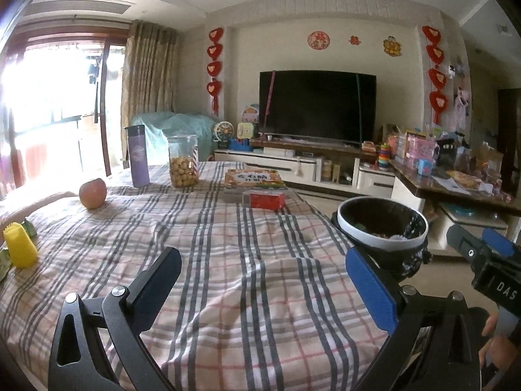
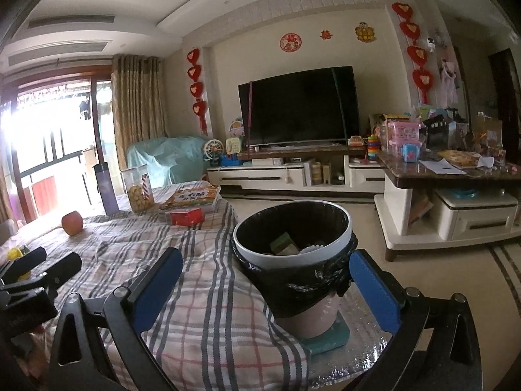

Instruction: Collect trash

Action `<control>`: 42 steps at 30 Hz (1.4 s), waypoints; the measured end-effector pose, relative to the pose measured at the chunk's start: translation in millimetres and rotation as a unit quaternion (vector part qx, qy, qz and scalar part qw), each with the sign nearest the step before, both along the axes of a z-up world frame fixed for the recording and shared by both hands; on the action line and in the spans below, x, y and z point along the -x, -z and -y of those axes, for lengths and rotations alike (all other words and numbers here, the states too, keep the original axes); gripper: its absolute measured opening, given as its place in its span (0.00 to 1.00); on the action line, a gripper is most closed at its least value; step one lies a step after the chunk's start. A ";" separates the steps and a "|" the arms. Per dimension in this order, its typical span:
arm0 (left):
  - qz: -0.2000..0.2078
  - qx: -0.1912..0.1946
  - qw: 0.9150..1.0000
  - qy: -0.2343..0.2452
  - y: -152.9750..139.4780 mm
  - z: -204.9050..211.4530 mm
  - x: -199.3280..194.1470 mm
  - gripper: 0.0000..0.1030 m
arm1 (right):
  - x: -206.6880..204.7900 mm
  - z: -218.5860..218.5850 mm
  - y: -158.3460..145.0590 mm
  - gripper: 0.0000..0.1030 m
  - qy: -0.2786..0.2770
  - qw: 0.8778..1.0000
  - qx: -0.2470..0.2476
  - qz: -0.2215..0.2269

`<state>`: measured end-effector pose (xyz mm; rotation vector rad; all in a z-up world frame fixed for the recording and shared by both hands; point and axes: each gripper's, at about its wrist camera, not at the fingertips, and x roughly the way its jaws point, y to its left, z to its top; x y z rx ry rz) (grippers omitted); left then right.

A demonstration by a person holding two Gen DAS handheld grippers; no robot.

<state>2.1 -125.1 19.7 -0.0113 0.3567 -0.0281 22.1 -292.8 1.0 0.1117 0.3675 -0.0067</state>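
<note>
Both tongs stand wide with nothing between their blue pads. Left tongs (image 1: 262,273) hang over the plaid cloth (image 1: 228,260) that covers the bench, and only bare cloth lies in their gap. Right tongs (image 2: 263,280) point at the trash bin (image 2: 293,251), which shows in the gap between the two fingers but farther off; the pads do not touch it.

That bin is a white-rimmed pail lined with a black bag, standing on a teal block (image 2: 329,339) just beside the bench's right edge. Inside it lie a greenish carton (image 2: 283,242) and some white scraps. In the left wrist view the bin (image 1: 384,228) sits past the right finger, and the right tongs show at the far right edge with a hand (image 1: 498,342) below them.

On the cloth near the left edge stands a yellow ridged cup (image 1: 19,247), with green wrappers (image 1: 29,228) touching it behind; whether more scraps lie there I cannot tell. Farther along sit an apple (image 1: 92,193), a purple flask (image 1: 138,156), a clear jar of round snacks (image 1: 183,161), a red box (image 1: 267,200) and a picture book (image 1: 254,179) behind it.

Beyond the bench a dark television (image 1: 317,102) rests on a low white cabinet (image 1: 293,166), with red heart hangings on the wall at either side.
</note>
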 end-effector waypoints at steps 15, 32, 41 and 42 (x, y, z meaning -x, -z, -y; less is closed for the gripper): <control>0.002 -0.006 1.000 -0.004 8.1 -10.2 -6.4 0.99 | -0.6 -1.6 5.5 1.00 0.002 1.000 -0.009 -0.005; 0.007 -0.010 1.000 -0.003 8.6 -13.3 -5.9 0.99 | 0.9 -3.0 6.4 1.00 -0.002 1.000 -0.010 -0.004; 0.007 -0.010 1.000 -0.002 8.9 -13.8 -5.2 0.99 | 2.7 -3.9 5.3 1.00 -0.006 1.000 -0.013 -0.006; 0.007 -0.010 1.000 -0.002 8.7 -13.8 -5.4 0.99 | 2.0 -3.7 5.1 1.00 -0.006 1.000 -0.012 -0.006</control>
